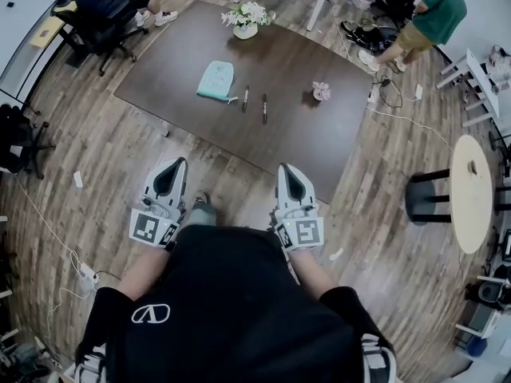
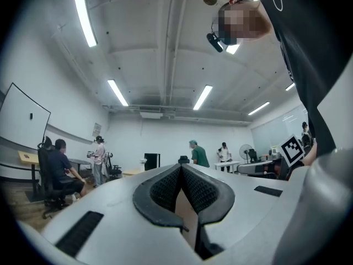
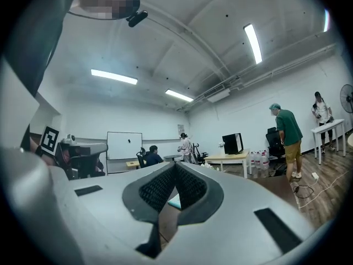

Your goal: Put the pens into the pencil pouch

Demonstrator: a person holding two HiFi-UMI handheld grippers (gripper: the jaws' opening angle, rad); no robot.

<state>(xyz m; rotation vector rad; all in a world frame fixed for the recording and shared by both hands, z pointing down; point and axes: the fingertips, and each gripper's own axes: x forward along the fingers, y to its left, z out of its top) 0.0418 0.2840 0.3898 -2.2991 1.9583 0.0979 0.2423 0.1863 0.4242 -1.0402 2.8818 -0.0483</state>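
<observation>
Both grippers are held low in the lower middle of the head view, short of the worktop (image 1: 297, 144), and the task is judged not yet begun. The jaws of the left gripper (image 1: 179, 163) are closed tip to tip with nothing between them. The jaws of the right gripper (image 1: 285, 168) are likewise closed and empty.

The pencil pouch (image 1: 215, 80) lies flat on the worktop in the upper centre of the frame. The left pen (image 1: 245, 97) lies just to its right and the right pen (image 1: 264, 108) next to that. The pens are apart from each other and from the pouch, and both point up the frame. Whether the pouch is open cannot be told.

For the approach, the jaws should be opened before a pen is reached. The pen should be gripped across its barrel near the middle, so that it does not tip. The other gripper is best reserved for steadying the pouch mouth.

The near edge of the worktop runs diagonally from middle left to lower right and must be cleared first. Bare surface is available around the pens. A flower pot (image 1: 246, 24) stands at the far edge and a small pink object (image 1: 321, 92) lies right of the pens. Both are well apart from the pouch. A stool (image 1: 423, 198) and a round table (image 1: 469, 183) stand far right, outside the working path.
</observation>
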